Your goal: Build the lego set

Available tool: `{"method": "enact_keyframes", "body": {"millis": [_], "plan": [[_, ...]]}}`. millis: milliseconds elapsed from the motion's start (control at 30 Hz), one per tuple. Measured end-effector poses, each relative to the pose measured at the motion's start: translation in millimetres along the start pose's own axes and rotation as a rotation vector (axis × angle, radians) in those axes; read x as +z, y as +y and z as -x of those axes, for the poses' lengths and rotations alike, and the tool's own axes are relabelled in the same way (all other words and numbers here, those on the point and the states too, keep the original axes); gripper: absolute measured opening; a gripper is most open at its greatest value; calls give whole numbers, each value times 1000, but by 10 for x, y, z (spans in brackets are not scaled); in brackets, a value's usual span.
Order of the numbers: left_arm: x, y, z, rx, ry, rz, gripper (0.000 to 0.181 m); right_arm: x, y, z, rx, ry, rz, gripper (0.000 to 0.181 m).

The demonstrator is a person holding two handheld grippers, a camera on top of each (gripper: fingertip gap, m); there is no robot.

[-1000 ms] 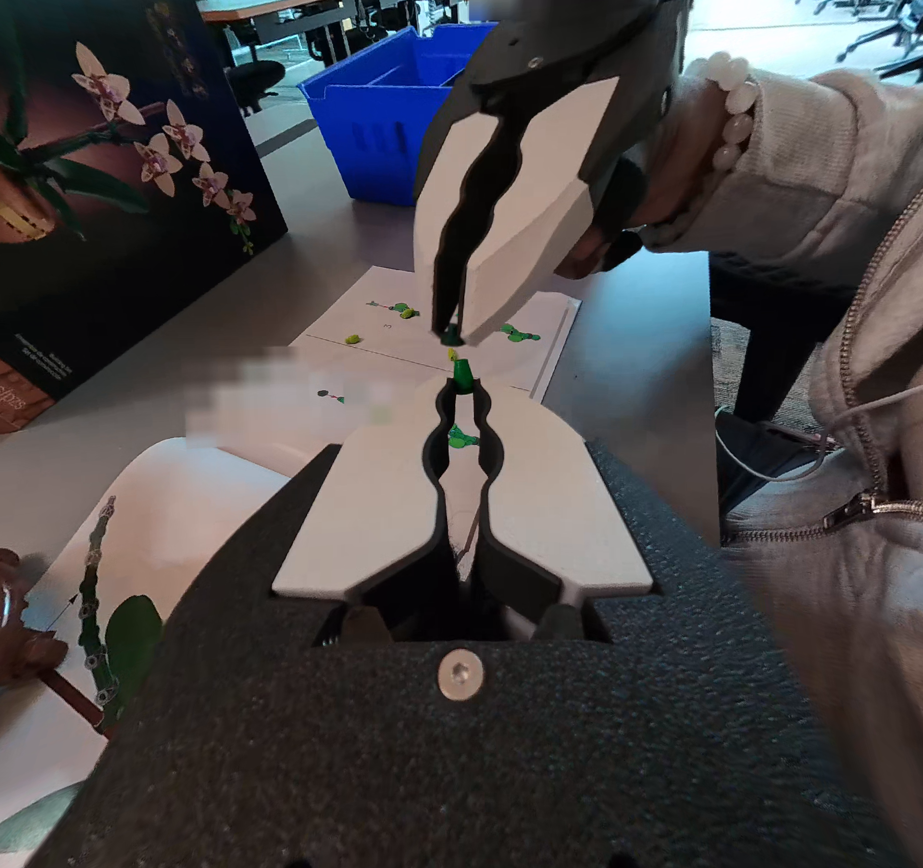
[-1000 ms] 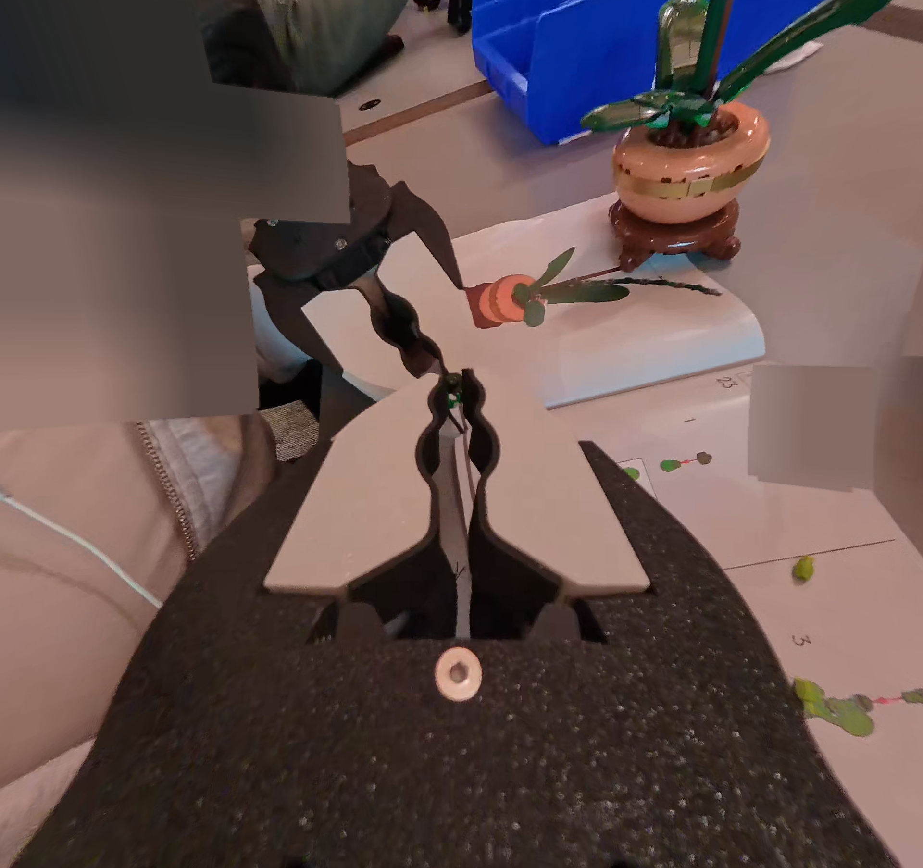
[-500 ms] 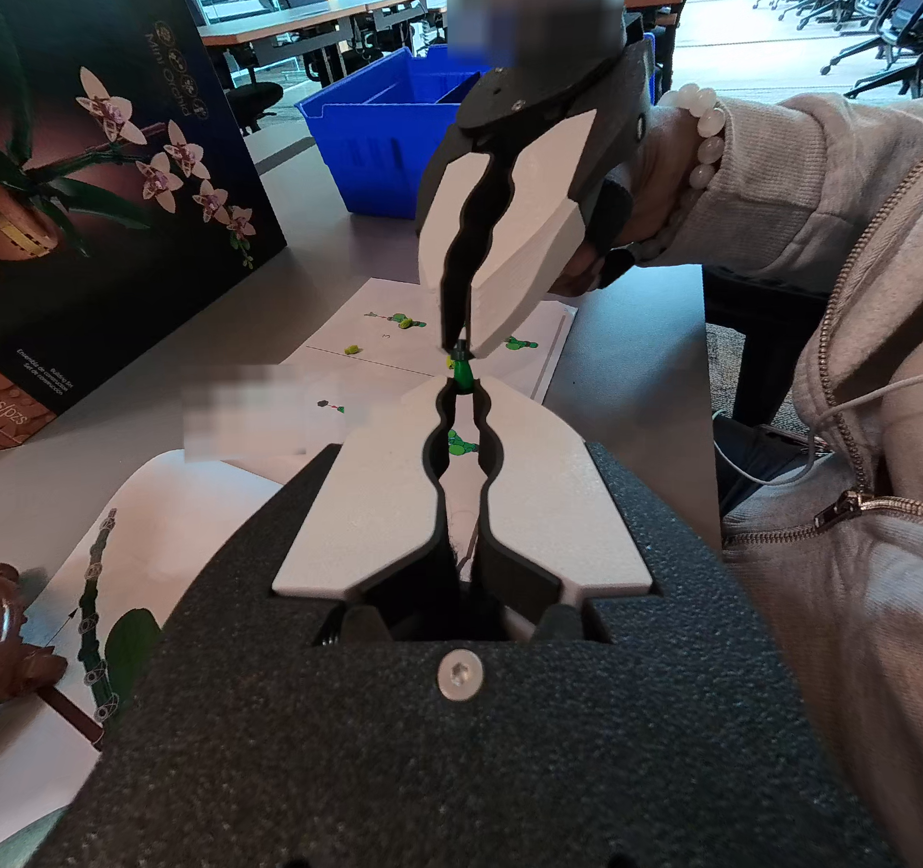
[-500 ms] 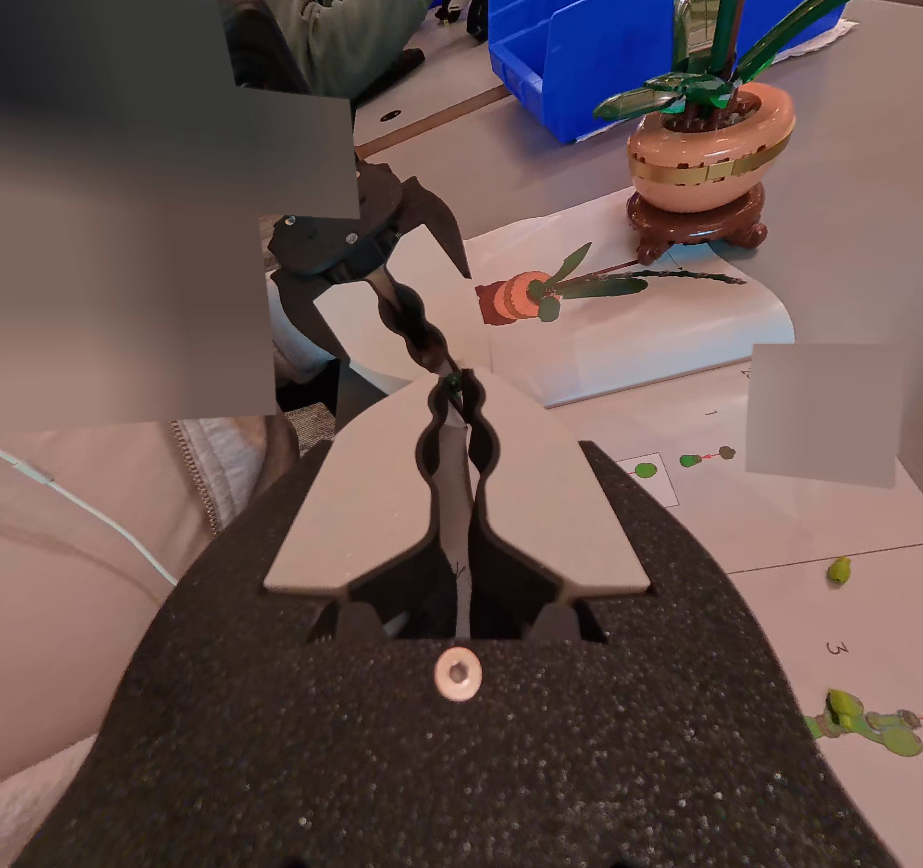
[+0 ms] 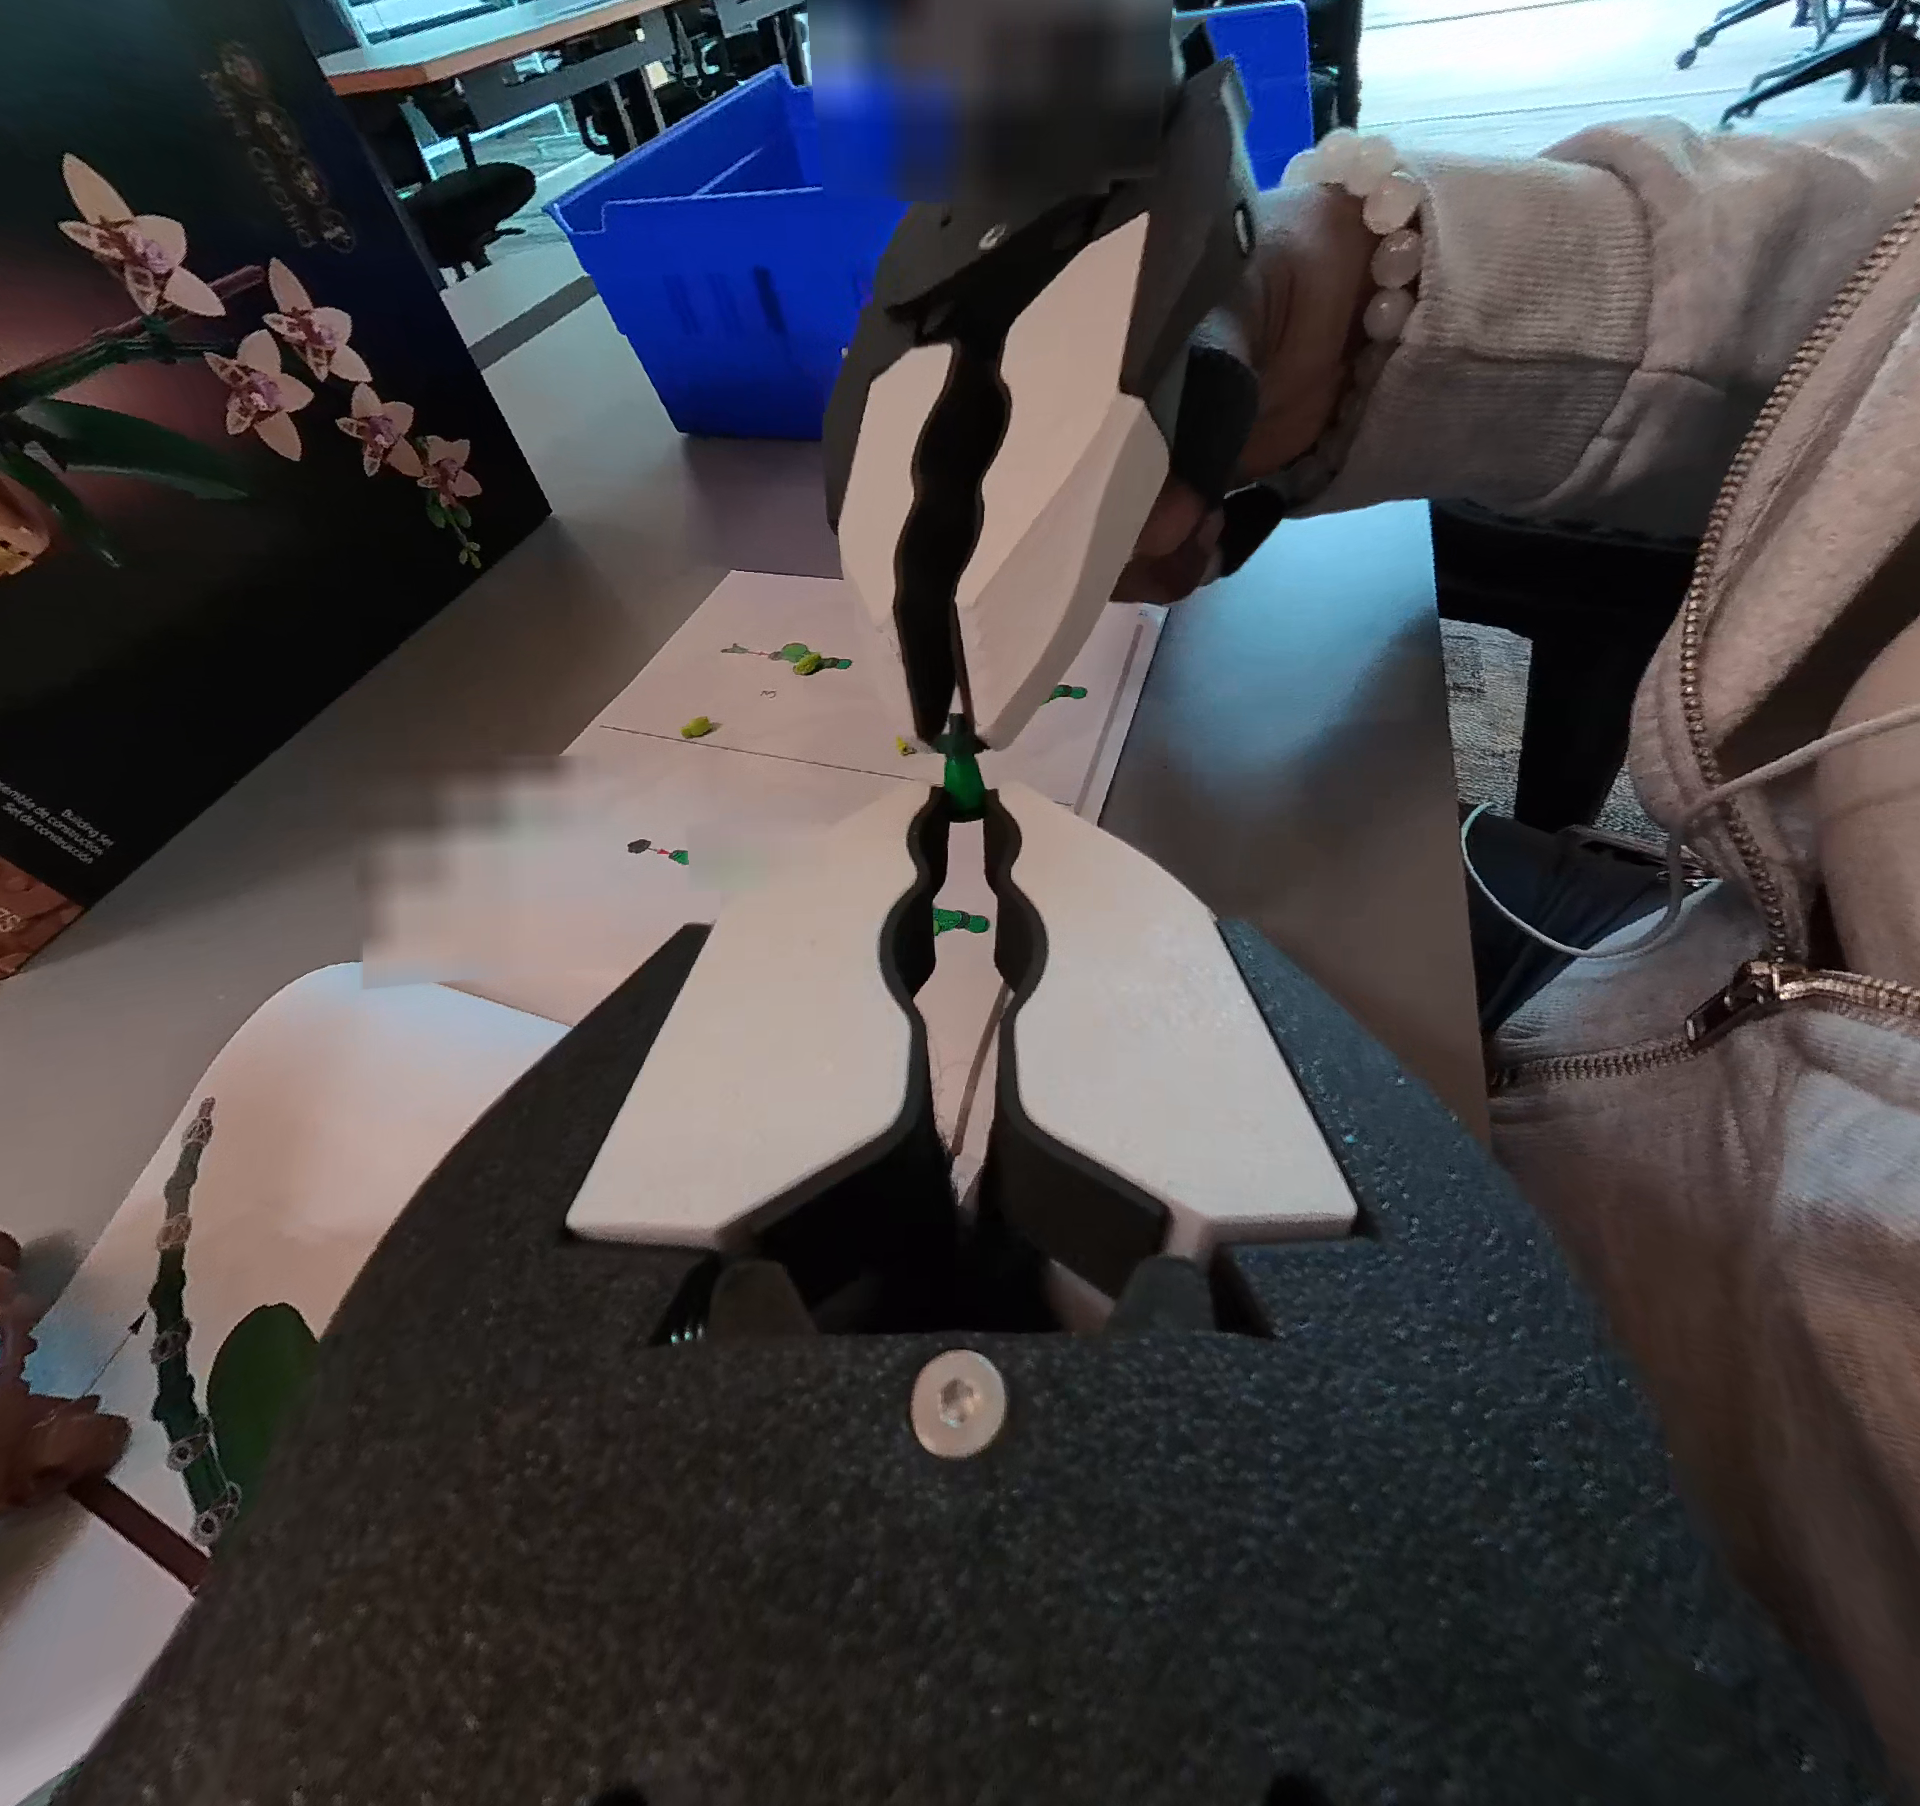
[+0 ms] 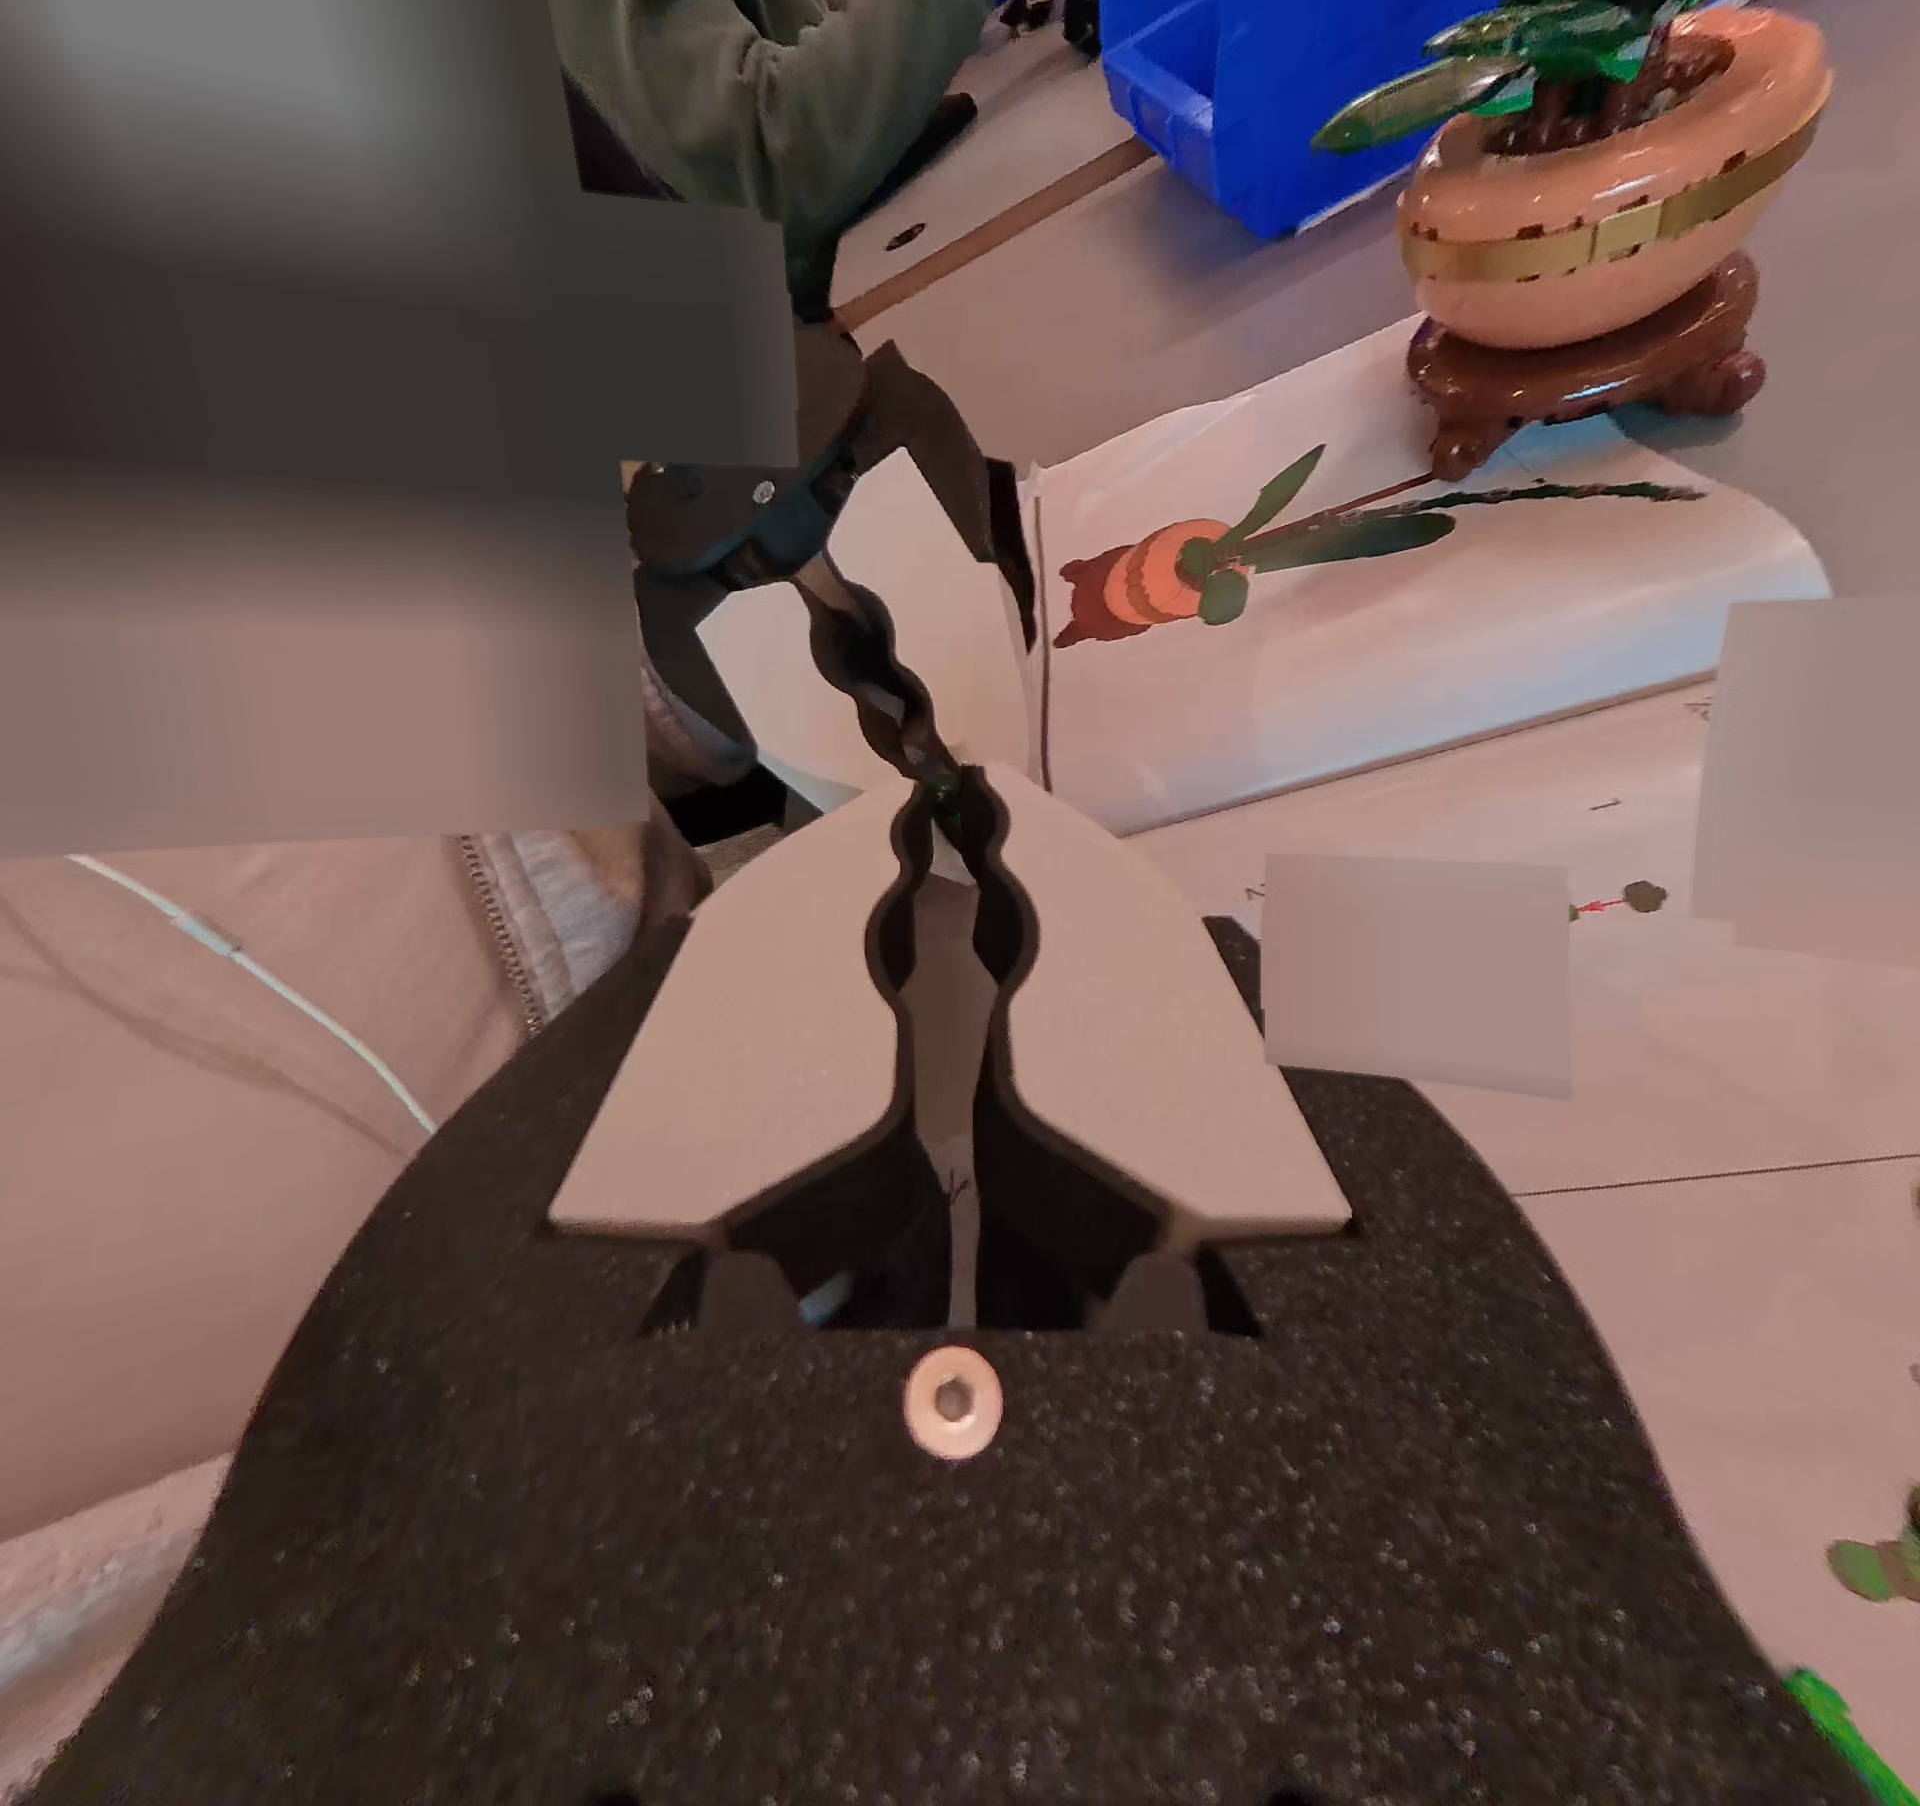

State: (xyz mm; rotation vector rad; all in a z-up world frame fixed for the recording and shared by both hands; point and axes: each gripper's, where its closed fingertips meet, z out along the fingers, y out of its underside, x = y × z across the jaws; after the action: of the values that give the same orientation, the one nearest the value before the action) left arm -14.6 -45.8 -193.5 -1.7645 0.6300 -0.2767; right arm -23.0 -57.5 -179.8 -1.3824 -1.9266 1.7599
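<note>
left wrist view: the left gripper (image 5: pixel 962 806), white-faced with black wavy inner edges, has its fingers drawn narrow and clamped at the tips on a small bright green lego piece (image 5: pixel 961 780). the right gripper (image 5: pixel 951 722) descends from above, held by a hand (image 5: pixel 1262 406) in a cream knitted sleeve with a white bead bracelet (image 5: pixel 1366 250); its fingers are likewise narrow and their tips meet the top of the same green stack, where a darker green bit sits. both tips are raised above the open white instruction booklet (image 5: pixel 790 717), which lies flat on the grey counter (image 5: pixel 1278 717). a dark set box printed with orchid flowers (image 5: pixel 208 354) stands at left, and a blue plastic bin (image 5: pixel 727 302) stands beyond the booklet.

right wrist view: the right gripper (image 6: pixel 951 795) shows its fingers nearly together, a dark green piece (image 6: pixel 943 788) pinched at the tips; the left gripper (image 6: pixel 914 759) reaches in from upper left, tip to tip with it. the part-built orchid model, a peach pot with a gold band on a brown stand and green leaves (image 6: pixel 1600 218), sits on the far corner of the booklet (image 6: pixel 1455 634), well apart from the grippers. whether the two green pieces are fully seated cannot be told.
</note>
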Motion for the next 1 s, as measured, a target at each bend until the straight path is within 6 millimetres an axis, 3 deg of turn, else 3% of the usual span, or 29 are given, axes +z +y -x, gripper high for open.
{"method": "enact_keyframes", "body": {"millis": [233,1000], "plan": [[22,43,-64,46,28,33,5,4,74,26,42,-54,32,5],[60,164,-96,62,42,127,5,33,203,-25,3,58,141,5]]}}
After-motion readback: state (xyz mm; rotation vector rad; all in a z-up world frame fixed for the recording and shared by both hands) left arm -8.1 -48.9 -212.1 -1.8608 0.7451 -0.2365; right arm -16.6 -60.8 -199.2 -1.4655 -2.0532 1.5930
